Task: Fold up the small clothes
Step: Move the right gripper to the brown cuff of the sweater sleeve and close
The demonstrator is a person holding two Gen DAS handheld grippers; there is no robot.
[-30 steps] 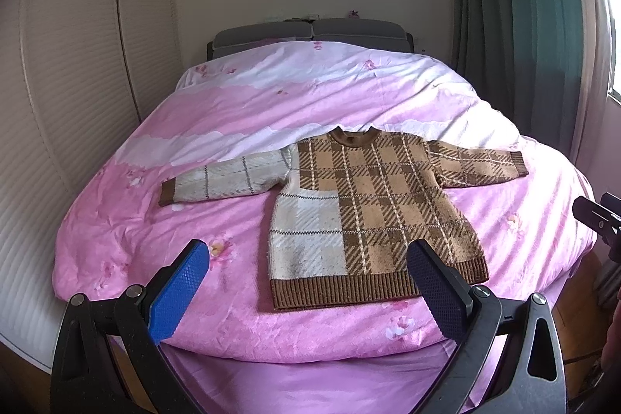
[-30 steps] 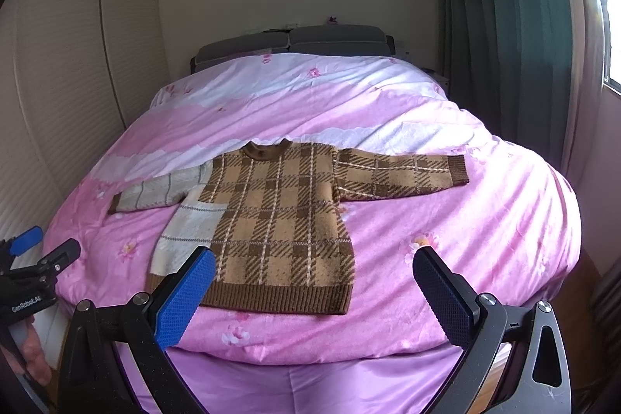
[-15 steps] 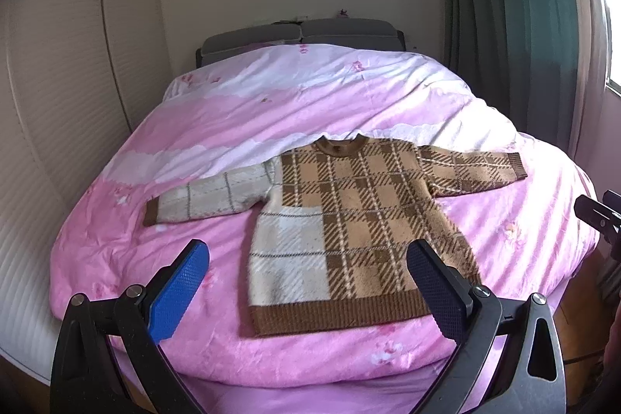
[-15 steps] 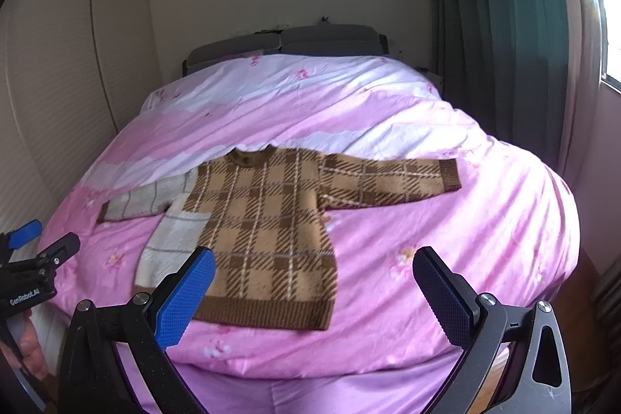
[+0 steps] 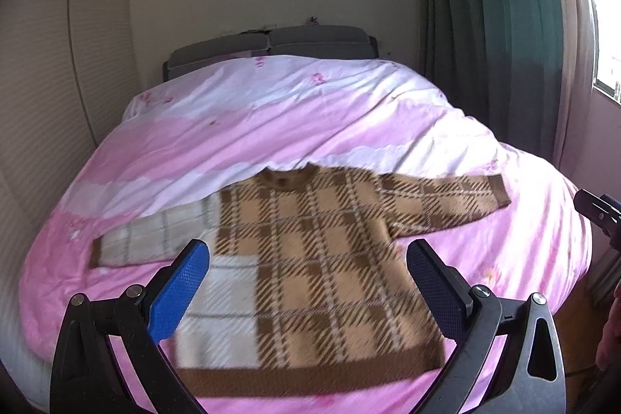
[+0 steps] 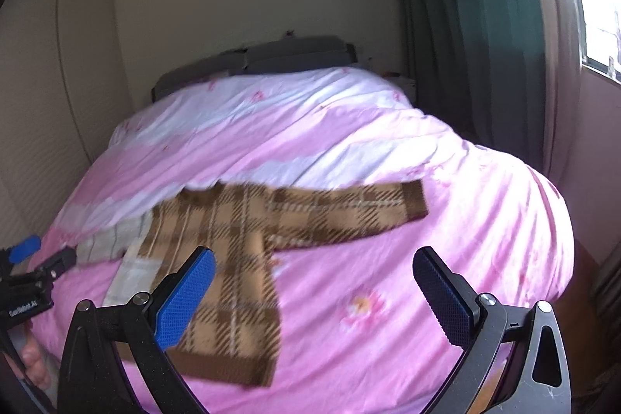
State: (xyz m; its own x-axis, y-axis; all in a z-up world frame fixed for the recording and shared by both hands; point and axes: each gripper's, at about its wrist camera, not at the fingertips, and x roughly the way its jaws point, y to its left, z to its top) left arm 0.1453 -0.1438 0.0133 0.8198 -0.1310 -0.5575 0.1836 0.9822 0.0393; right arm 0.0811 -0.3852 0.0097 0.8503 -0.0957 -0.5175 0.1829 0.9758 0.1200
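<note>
A small brown and cream plaid sweater [image 5: 318,258] lies flat and face up on the pink duvet [image 5: 271,127], sleeves spread to both sides, hem toward me. My left gripper [image 5: 308,288] hangs open above the sweater's lower half, nothing between its blue pads. In the right wrist view the sweater [image 6: 240,251] sits left of centre, with its brown right sleeve [image 6: 349,208] stretched to the right. My right gripper [image 6: 314,295] is open over the duvet beside the sweater's right edge. The left gripper [image 6: 27,274] shows at that view's left edge, held by a hand.
The bed fills the room between a pale wardrobe [image 5: 46,96] on the left and green curtains [image 5: 485,26] by a window on the right. Grey pillows [image 5: 271,45] lie at the head. The bed's near edge drops off just below the sweater's hem.
Both grippers have moved forward and lower toward the bed, so the sweater looks larger and nearer. Both stay open. The sweater has not moved.
</note>
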